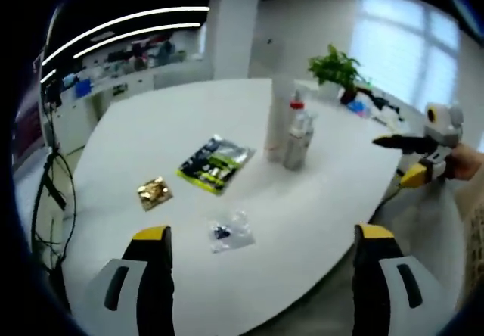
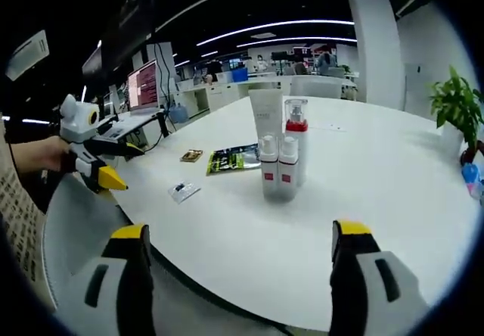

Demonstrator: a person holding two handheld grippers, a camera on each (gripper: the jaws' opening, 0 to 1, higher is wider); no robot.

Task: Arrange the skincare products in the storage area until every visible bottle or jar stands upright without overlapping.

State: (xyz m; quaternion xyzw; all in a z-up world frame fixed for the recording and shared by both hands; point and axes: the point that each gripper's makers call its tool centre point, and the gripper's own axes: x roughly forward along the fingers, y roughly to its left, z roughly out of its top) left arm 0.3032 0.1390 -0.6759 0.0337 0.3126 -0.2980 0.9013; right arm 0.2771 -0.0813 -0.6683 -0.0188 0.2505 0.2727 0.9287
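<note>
Right now, in the left gripper view, the left gripper (image 1: pixel 261 234) hangs over the near edge of a big white bench (image 1: pixel 151 139), its two yellow-tipped jaws spread wide with nothing between them. Out on the bench stands a tight cluster of skincare products (image 1: pixel 293 135): a tall white tube (image 1: pixel 278 120), a clear bottle with a red band (image 1: pixel 297 116) and pale bottles pressed against them, all upright. Nearer lie three flat things, well apart from each other: a dark green sachet (image 1: pixel 215 163), a small gold packet (image 1: pixel 154 192) and a clear little bag (image 1: pixel 230 231) with something dark inside. A potted plant (image 1: pixel 338 71) sits at the far side. At the right edge the other gripper (image 1: pixel 404 158) comes in, held by a hand (image 1: pixel 465 162), off the bench's rim.

From the right gripper view, the right gripper (image 2: pixel 234 234) also hovers released, jaws wide and empty, at the bench's (image 2: pixel 378 185) near edge. The skincare products (image 2: pixel 280 150) stand straight ahead: two white bottles with red labels (image 2: pixel 277 168) in front, touching side by side, the red-banded bottle (image 2: pixel 296 124) and the white tube (image 2: pixel 265 116) just behind. To their left lie the green sachet (image 2: pixel 233 159), the gold packet (image 2: pixel 191 155) and the clear bag (image 2: pixel 184 191). The left gripper (image 2: pixel 113 166) shows at the left, jaws parted, gripped by a hand (image 2: pixel 38 157). The plant (image 2: pixel 457 113) stands at the right.
</note>
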